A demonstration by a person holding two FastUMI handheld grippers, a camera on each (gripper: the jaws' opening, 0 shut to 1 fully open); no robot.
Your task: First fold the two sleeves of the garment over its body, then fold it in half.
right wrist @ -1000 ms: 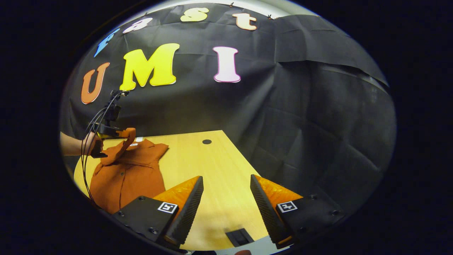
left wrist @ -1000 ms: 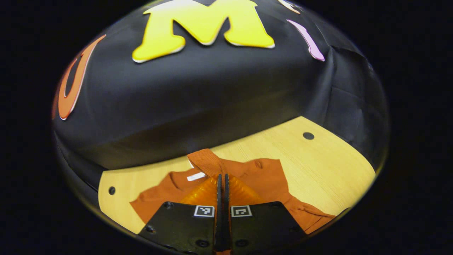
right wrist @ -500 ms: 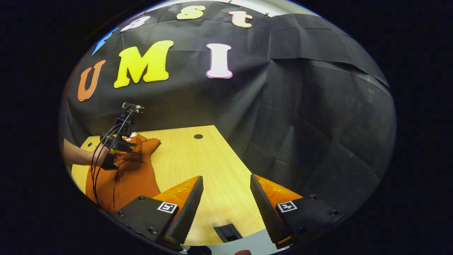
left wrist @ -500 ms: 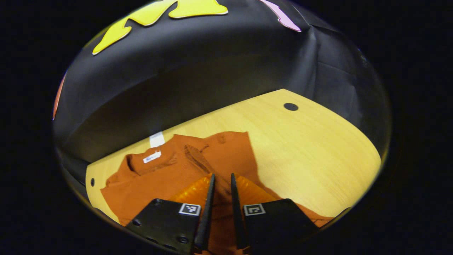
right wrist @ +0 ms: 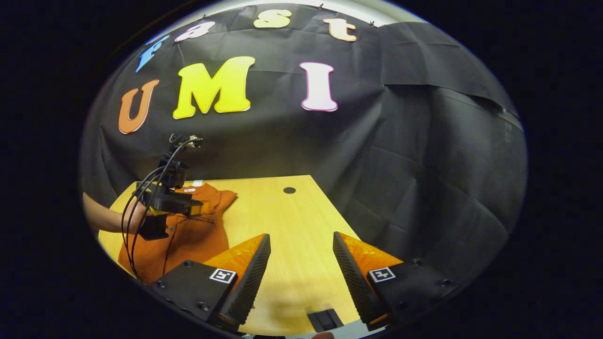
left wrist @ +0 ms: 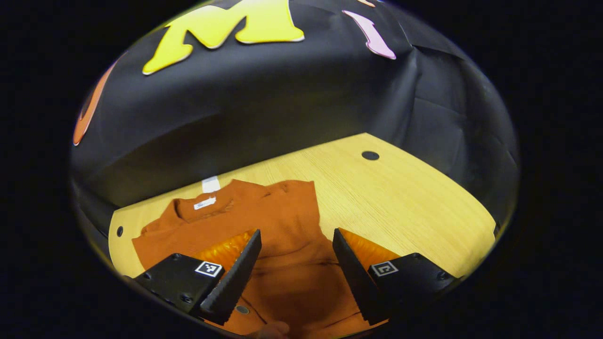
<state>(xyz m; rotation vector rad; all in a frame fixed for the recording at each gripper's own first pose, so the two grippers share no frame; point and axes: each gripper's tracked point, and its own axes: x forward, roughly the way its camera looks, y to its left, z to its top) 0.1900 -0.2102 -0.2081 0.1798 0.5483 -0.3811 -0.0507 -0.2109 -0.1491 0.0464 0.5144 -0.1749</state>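
On the table: a rust-orange collared garment (left wrist: 264, 221) lies flat on the pale wood-grain table (left wrist: 405, 202), toward the table's left part in the left gripper view.
Garment, fabric: matte woven cloth with soft creases; a fold ridge crosses the body between the left hand-held gripper's fingers.
Garment, collar: turned toward the booth's wall, with a small white label (left wrist: 204, 203) inside the neck.
Garment, sleeve: one sleeve lies folded over the body, its end near the collar.
Garment, detail: a small round button (left wrist: 242, 309) shows on the cloth near the bottom of the left gripper view.
Left hand-held gripper (left wrist: 297, 263): jaws spread wide, hovering above the garment's body and gripping nothing; the fingers are wedge-shaped with ribbed inner faces, on flat dark plates that carry square markers.
Left hand-held gripper, seen from the right gripper view (right wrist: 195, 207): held by a hand (right wrist: 129, 219) over the garment (right wrist: 188, 238), with looping dark cables (right wrist: 136, 207) trailing from it.
Right hand-held gripper (right wrist: 301, 263): jaws spread wide and empty, above bare table (right wrist: 292, 221), well apart from the garment.
Table, surface: smooth, light yellow wood grain, with a small dark round hole (left wrist: 370, 155) near the far edge.
Table, near edge: a dark rectangular slot (right wrist: 325, 320) between the right hand-held gripper's fingers.
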